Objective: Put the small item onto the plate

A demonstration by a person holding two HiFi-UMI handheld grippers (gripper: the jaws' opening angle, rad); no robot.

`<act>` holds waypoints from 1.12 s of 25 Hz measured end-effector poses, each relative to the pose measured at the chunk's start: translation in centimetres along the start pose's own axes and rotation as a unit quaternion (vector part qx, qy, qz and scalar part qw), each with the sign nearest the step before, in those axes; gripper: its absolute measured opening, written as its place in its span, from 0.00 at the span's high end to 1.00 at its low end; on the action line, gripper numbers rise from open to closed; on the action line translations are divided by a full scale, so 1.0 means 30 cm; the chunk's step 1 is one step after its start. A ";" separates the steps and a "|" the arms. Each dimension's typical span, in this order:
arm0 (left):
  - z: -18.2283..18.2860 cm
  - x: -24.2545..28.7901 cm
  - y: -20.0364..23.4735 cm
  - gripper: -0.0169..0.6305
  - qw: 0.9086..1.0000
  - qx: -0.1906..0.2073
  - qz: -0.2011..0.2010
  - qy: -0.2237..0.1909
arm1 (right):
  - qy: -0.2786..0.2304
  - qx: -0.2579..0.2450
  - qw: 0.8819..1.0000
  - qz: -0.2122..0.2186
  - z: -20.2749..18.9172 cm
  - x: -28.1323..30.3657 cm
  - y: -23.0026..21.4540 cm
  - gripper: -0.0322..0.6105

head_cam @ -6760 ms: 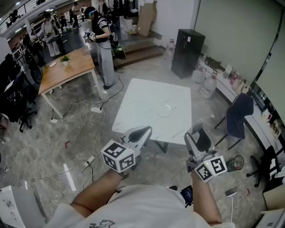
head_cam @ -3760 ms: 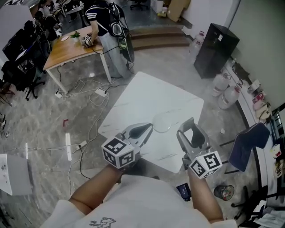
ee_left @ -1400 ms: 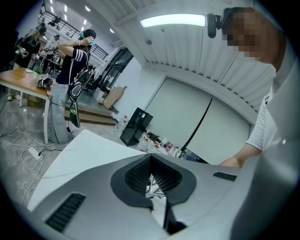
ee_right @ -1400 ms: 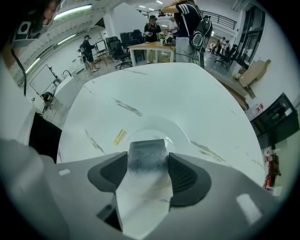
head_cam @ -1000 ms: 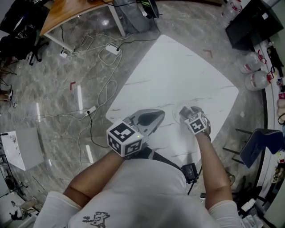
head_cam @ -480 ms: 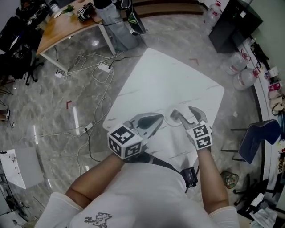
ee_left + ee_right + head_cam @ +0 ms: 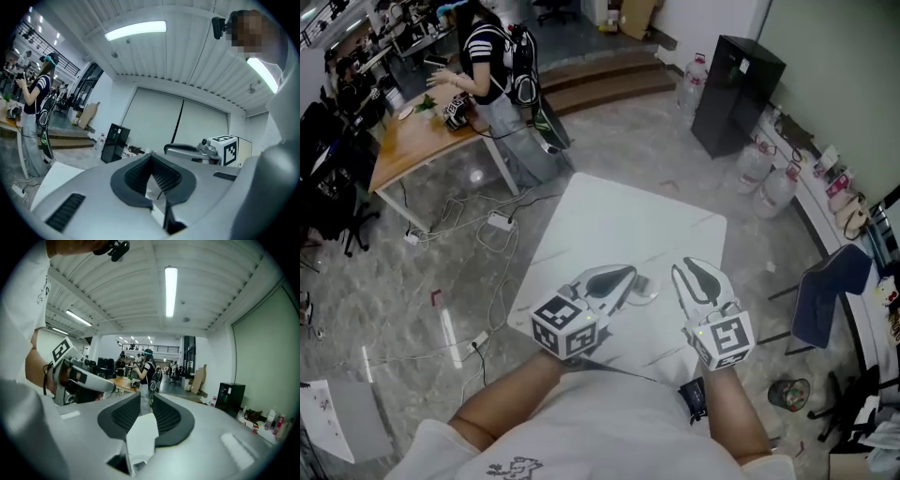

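Right, close in, both grippers hover level above the near edge of the white desk [image 7: 619, 220]. The left gripper [image 7: 623, 274] has its fingers pressed together with nothing between them. The right gripper [image 7: 694, 269] has just been closing, its fingers down to a thin slit, also with nothing between them. Just beyond their tips sits the clear plate [image 7: 649, 294], with the small item [image 7: 640, 281] apparently on it, too small to be sure. Further off, a person in a striped top [image 7: 487, 66] stands at a wooden desk [image 7: 412, 141], with a black cabinet [image 7: 736, 94] by the far wall.
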State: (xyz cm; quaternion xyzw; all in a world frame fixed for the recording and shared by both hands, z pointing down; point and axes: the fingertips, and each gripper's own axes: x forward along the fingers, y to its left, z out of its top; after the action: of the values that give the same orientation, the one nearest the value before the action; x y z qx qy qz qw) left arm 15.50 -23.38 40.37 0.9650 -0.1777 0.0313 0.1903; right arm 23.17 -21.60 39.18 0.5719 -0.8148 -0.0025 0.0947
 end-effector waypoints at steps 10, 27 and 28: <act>0.136 0.037 -0.159 0.96 0.998 0.046 -0.009 -0.031 | -0.092 0.049 0.994 -0.038 0.201 -0.197 -0.022 0.95; 0.187 0.016 -0.210 0.97 0.996 0.075 -0.008 -0.052 | -0.080 0.055 0.995 -0.028 0.193 -0.184 -0.010 0.95; 0.187 0.018 -0.207 0.96 0.996 0.075 -0.007 -0.053 | -0.080 0.055 0.995 -0.027 0.191 -0.181 -0.012 0.95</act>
State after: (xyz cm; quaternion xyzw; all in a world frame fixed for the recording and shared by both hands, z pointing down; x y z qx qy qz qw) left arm 18.17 -20.33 33.02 0.9782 -0.1775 -0.0078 0.1076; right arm 24.38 -17.25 32.69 0.5963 -0.8028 -0.0062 -0.0025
